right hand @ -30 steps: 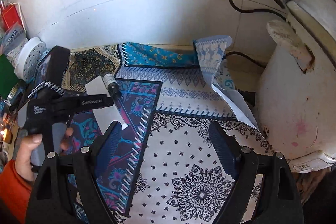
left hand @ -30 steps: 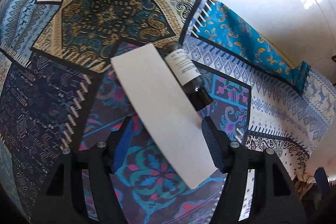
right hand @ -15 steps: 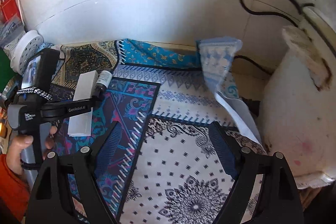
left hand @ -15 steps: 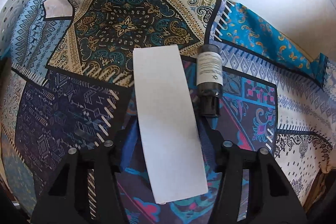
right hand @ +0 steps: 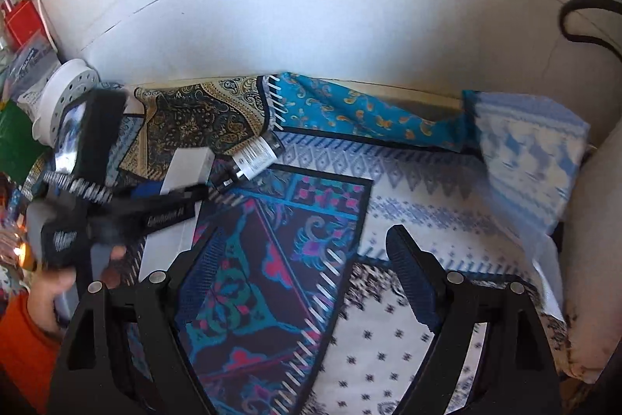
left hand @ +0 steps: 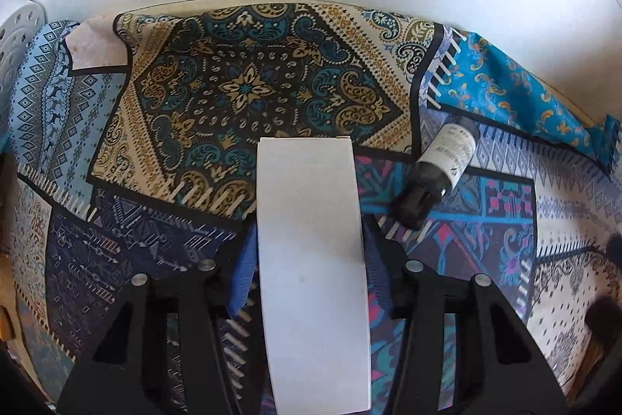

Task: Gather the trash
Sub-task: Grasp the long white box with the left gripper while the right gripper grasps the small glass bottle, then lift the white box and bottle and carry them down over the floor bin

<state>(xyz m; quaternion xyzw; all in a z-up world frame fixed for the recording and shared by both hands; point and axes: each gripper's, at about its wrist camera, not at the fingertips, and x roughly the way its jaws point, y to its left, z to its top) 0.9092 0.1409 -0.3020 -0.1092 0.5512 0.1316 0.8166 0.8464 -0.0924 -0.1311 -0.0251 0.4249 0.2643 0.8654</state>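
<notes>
Left wrist view looks steeply down, close on the patterned cloth (left hand: 248,92); right wrist view, farther back, shares it.

left claw (left hand: 307,255): black frame, blue pads, silver screws | right claw (right hand: 307,282): same | sleeve (right hand: 23,349): orange

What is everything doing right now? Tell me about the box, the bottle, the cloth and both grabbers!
white box: lying flat between the closing jaws.
dark bottle: on its side, capped, beside the box.
patterned cloth: spread out, rumpled at the wall.
left gripper: closing around the box.
right gripper: open, empty.
</notes>
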